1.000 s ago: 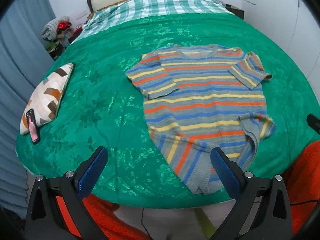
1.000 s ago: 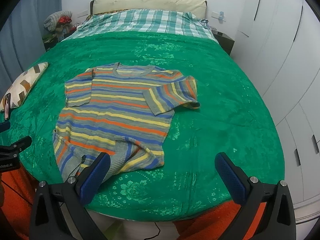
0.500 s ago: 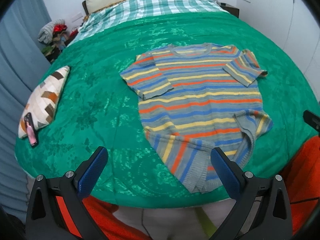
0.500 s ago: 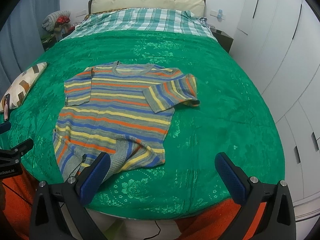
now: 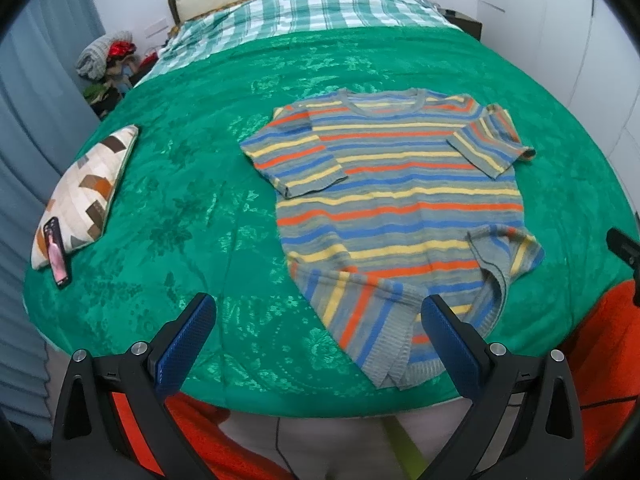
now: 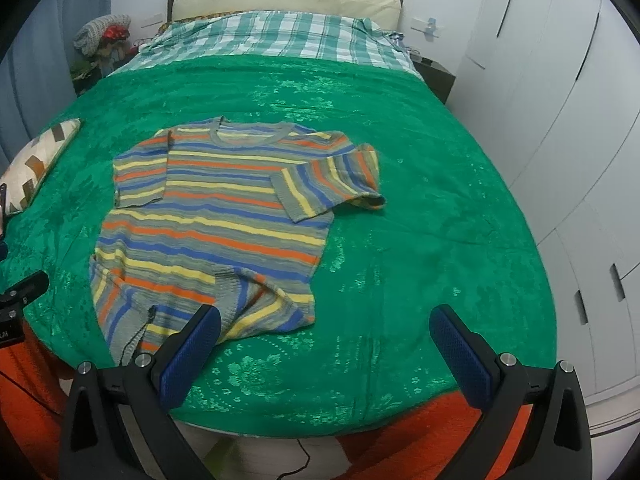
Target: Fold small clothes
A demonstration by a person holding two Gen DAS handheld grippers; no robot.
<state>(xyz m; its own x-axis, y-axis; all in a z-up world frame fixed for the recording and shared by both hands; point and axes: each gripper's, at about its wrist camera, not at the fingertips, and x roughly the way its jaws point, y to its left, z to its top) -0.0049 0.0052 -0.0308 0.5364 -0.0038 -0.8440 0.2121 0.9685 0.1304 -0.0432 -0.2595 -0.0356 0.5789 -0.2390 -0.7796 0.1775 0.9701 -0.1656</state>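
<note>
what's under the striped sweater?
The striped sweater lies on the green bedspread, which shows all round it. Both sleeves are folded in over its front, and the hem is rumpled. Anything beneath the sweater itself is covered and cannot be seen.

1. The striped sweater (image 5: pixel 400 208) is soft knitted cloth, matt, with a ribbed hem and collar.
2. The green bedspread (image 6: pixel 420 208) is woven cloth with a raised floral pattern and a slight sheen where light catches it.
3. The checked sheet (image 6: pixel 280 36) at the head of the bed is thin, matt cloth.
4. The patterned cushion (image 5: pixel 88 188) is smooth printed fabric.
5. The left gripper (image 5: pixel 316 332) and right gripper (image 6: pixel 326 338) have matt black plastic bodies with shiny metal screw heads; their fingers (image 5: pixel 186 340) carry blue pads with a fine dimpled texture.
6. The wardrobe doors (image 6: pixel 560 120) look smooth, white and faintly glossy.
</note>
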